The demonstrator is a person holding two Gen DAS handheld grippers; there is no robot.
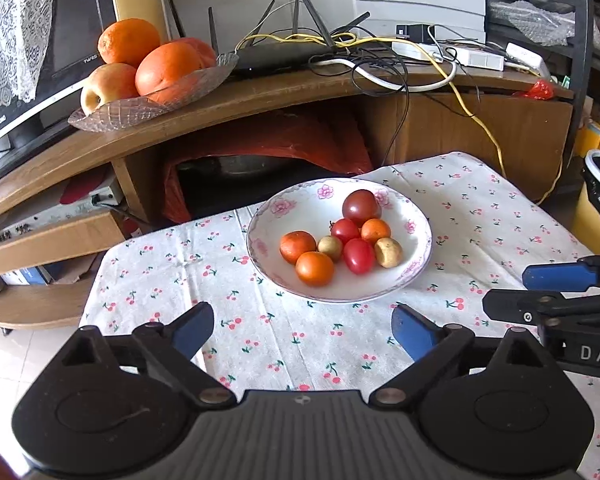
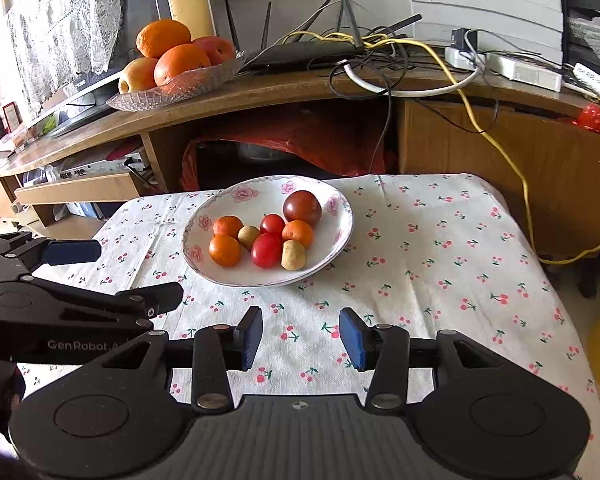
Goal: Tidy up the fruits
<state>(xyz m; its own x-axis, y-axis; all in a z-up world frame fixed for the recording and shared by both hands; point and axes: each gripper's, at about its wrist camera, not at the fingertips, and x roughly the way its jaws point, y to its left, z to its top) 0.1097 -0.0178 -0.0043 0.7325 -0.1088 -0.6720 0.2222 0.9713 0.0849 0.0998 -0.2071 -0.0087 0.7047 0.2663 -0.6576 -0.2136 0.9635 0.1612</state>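
Eight small fruits [image 2: 264, 240] sit gathered in the floral plate [image 2: 220, 276] on the surface, so the left gripper [image 1: 302, 330] and right gripper [image 2: 300, 338], both spread and empty, hover just short, seemingly finished.

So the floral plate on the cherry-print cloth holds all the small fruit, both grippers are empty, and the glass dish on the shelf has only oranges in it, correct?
Not quite: the glass dish also holds an apple beside the oranges, as the right wrist view shows. The rest stands: the floral plate on the cloth holds the small fruit, and the left gripper and right gripper are empty.
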